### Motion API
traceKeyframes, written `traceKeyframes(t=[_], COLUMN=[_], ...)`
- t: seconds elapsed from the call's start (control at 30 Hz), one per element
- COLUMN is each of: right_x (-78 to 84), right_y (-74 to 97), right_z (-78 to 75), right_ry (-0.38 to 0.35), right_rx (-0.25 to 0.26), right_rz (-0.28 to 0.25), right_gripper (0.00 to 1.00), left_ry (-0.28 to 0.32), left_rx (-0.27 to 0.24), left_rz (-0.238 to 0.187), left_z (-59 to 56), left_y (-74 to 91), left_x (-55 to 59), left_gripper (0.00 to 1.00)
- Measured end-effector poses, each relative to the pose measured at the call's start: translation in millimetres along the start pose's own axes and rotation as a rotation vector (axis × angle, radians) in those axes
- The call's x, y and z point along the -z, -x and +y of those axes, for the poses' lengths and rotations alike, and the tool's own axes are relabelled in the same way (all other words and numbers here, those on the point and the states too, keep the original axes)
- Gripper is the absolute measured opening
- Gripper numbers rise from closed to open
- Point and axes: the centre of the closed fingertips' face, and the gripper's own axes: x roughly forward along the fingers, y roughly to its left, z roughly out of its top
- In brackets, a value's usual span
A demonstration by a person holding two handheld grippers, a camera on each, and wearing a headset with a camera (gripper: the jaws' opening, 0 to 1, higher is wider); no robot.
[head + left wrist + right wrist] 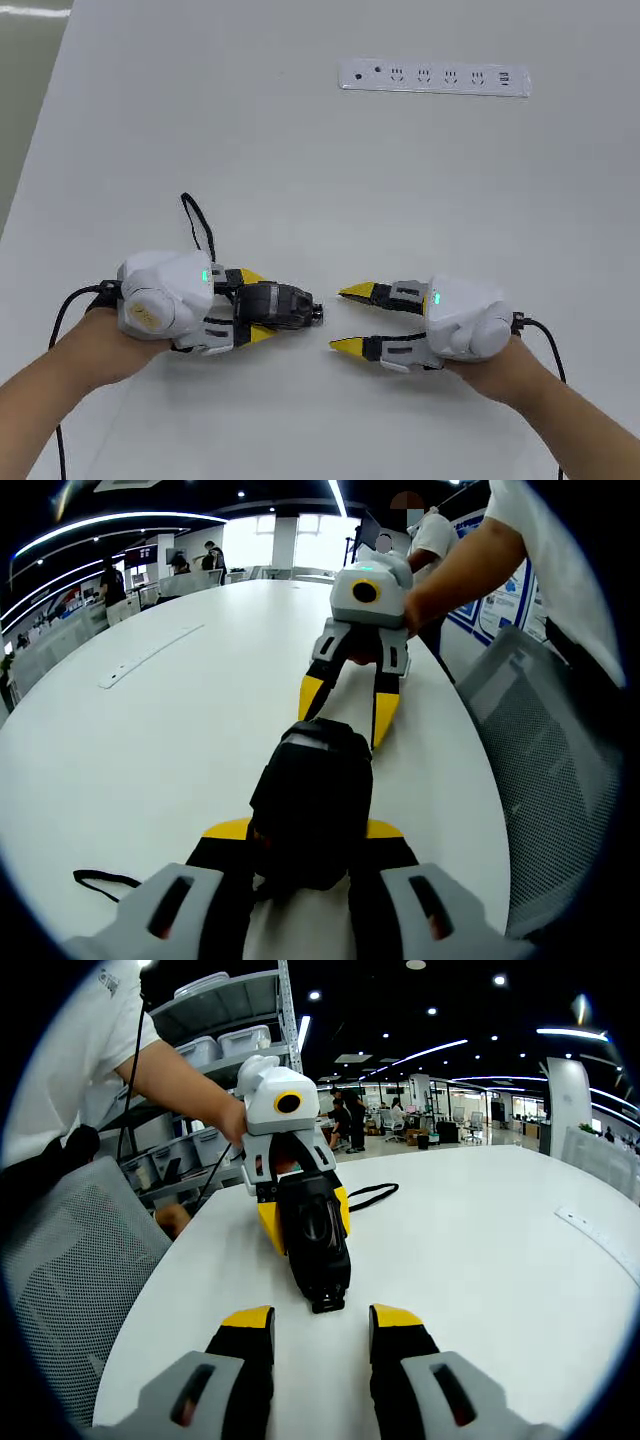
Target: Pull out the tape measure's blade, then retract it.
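Note:
The black tape measure [276,305] lies on the white table [300,170], clamped between the yellow-tipped jaws of my left gripper [255,305]. Its blade end [315,312] points right, with no blade drawn out. In the left gripper view the tape measure [312,800] sits between the jaws, and its black wrist strap [105,880] trails at the lower left. My right gripper [349,318] faces it from the right, open and empty, a short gap from the blade end. The right gripper view shows the tape measure [315,1225] just ahead of my open right gripper [310,1320].
A white power strip [433,77] lies at the far side of the table. The black strap [197,222] loops behind the left gripper. Cables run from both grippers toward the near edge. A grey mesh chair [560,770] stands beside the table.

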Motion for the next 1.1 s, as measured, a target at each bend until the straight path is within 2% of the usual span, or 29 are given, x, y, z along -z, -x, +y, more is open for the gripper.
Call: traceKeyframes(t=[0.7,1.1], right_x=[6.5,2.3], right_y=[-15.5,-23.1], right_z=[0.8,-1.9], right_ry=[0.026,0.041], right_rx=[-0.04,-0.047], right_rz=[0.011,-0.01], right_gripper=[0.33,0.26], left_ry=[-0.036,-0.042], left_rx=[0.024,0.027], left_rz=[0.024,0.029], left_z=[0.3,0.3], left_y=[-1.1,-1.4], left_x=[2.3,2.5], left_gripper=[0.32,0.31])
